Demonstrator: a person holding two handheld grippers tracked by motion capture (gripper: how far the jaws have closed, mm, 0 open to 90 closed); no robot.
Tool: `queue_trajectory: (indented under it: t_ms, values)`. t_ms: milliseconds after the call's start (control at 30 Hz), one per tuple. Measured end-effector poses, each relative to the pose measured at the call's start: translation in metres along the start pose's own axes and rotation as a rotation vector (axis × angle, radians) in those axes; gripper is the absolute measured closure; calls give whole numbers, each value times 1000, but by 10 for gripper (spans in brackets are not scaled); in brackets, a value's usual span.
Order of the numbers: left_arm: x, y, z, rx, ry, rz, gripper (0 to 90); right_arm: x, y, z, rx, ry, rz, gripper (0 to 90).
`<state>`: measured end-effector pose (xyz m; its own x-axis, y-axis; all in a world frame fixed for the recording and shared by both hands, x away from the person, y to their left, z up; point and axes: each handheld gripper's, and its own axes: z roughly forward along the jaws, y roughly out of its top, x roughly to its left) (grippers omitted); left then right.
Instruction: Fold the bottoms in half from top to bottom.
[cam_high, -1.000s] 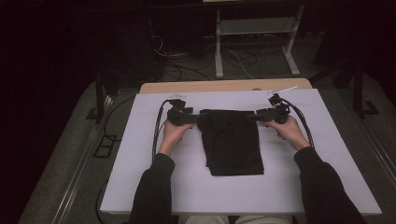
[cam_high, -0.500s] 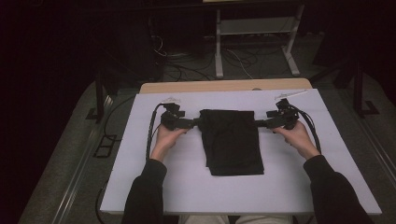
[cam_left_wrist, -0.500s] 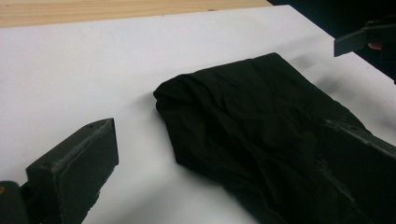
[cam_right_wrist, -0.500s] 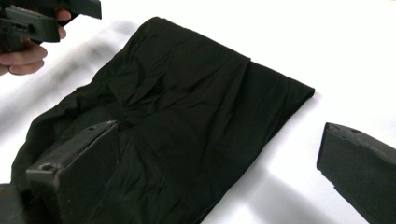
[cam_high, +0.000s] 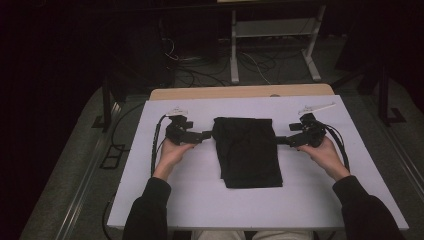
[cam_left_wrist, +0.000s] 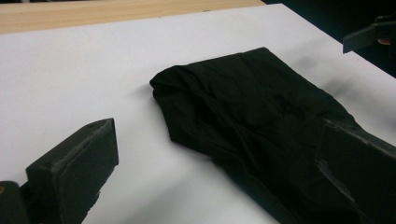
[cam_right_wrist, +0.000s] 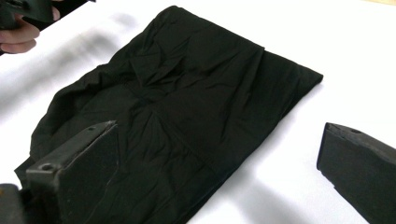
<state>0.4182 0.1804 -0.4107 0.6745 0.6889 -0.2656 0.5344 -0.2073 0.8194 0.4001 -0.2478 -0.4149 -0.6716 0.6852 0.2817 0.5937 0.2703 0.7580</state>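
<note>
A black cloth (cam_high: 247, 152), folded into a long rectangle, lies flat on the middle of the white table (cam_high: 320, 200). My left gripper (cam_high: 206, 135) sits at the cloth's upper left edge, pointing right. In the left gripper view the left gripper (cam_left_wrist: 219, 182) is open, one jaw over bare table and the other over the black cloth (cam_left_wrist: 243, 107). My right gripper (cam_high: 281, 141) points left at the cloth's upper right edge. It is open in the right gripper view (cam_right_wrist: 215, 172), with its jaws straddling the edge of the cloth (cam_right_wrist: 187, 93). Neither gripper holds anything.
A wooden strip (cam_high: 240, 93) runs along the table's far edge. Behind it stand a white metal frame (cam_high: 272, 30) and loose cables on a dark floor. Each gripper's black cable (cam_high: 156, 150) loops over the table beside the hand.
Both grippers have slid outward from the cloth's top corners and a little toward the person. The cloth has stayed flat in place.
</note>
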Motion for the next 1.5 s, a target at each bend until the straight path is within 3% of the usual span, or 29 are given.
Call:
queue_trajectory:
  t_ms: [367,567,767,900,1167,1333,1500]
  values:
    - [-9,-6,-26,-40,26,10,0,6,-15,-17,-24,-18,30,0]
    - [-14,-13,-30,-43,23,-2,0,10,-25,-23,-36,-33,38,0]
    - [-24,-21,-35,-36,12,3,0,19,-38,-26,-34,-24,35,0]
    - [-32,-26,-43,-20,14,32,0,25,-46,-32,-43,-26,32,0]
    - [-42,-37,-48,-43,-30,30,0,28,-60,-42,-60,-34,40,0]
    - [-51,-44,-52,-45,-28,59,0,29,-67,-49,-78,-41,44,0]
    - [-56,-54,-58,-61,-25,63,0,34,-76,-54,-80,-43,37,0]
